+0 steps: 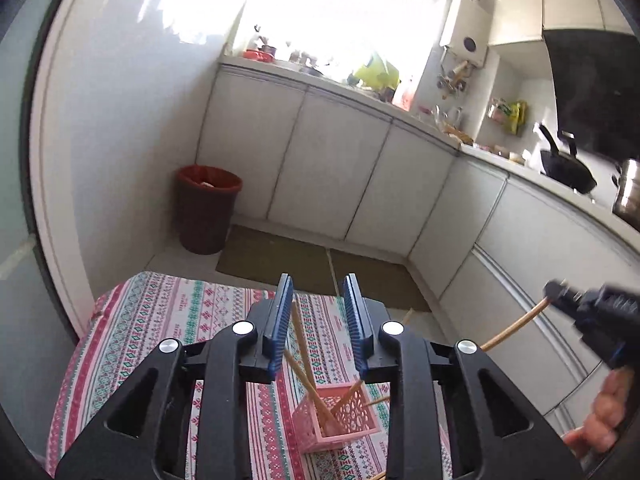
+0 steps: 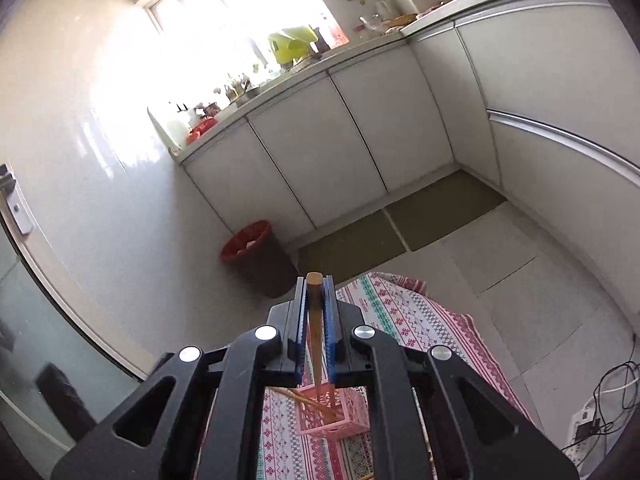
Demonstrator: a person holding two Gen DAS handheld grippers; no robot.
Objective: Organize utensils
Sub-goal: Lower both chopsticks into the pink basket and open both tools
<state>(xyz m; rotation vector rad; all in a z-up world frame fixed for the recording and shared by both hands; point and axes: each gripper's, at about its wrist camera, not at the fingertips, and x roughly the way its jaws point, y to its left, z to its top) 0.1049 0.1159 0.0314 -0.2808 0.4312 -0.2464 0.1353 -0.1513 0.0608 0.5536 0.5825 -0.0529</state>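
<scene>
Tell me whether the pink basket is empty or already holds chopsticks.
Not empty. The pink basket already holds several chopsticks leaning inside it; the right tool grips another chopstick above it.

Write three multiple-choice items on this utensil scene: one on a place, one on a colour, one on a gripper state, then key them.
1. Where does the basket stand?
A. on the patterned tablecloth
B. on the counter
C. on the floor

2. What colour is the basket?
A. green
B. pink
C. black

3. What is the right gripper doing?
A. hanging open and empty
B. clamping the basket
C. holding a chopstick

Key:
1 A, striped cloth shows under and around it.
2 B, its lattice walls are pink in both views.
3 C, its jaws are shut on the wooden stick, whose lower end points down at the basket.
</scene>
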